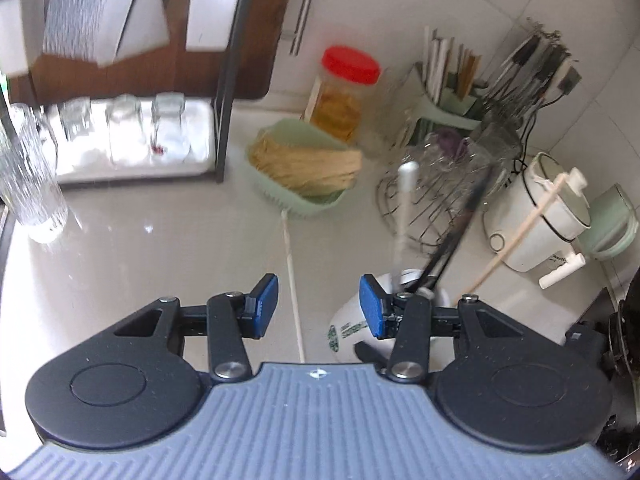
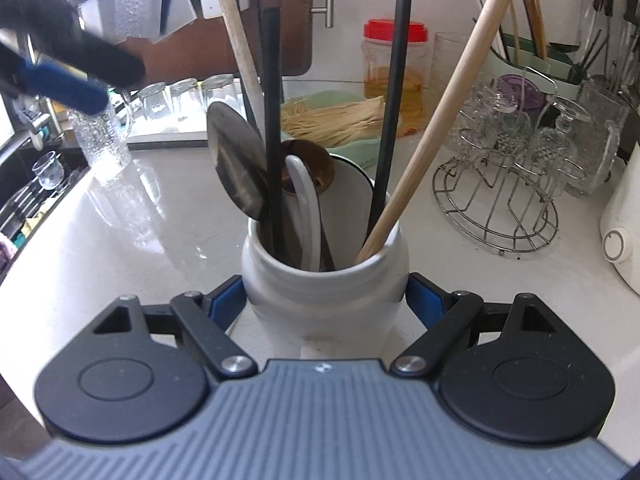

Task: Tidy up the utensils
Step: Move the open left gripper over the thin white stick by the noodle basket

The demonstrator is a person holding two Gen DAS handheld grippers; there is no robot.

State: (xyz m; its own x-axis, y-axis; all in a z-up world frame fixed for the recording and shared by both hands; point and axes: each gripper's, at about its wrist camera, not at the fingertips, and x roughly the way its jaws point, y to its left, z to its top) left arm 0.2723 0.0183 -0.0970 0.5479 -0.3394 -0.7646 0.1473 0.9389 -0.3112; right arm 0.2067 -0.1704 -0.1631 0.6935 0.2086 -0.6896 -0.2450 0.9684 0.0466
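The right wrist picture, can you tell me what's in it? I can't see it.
A white ceramic jar full of long-handled kitchen utensils sits between the fingers of the right gripper, which touch its sides. A pale wooden stick and a shiny metal ladle poke out of it. Behind, on the white countertop, stands a wire rack of glasses.

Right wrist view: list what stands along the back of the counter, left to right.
Upturned glasses → green basket of pale sticks → red-lidded jar → wire rack of glassware → white appliance at the right edge.
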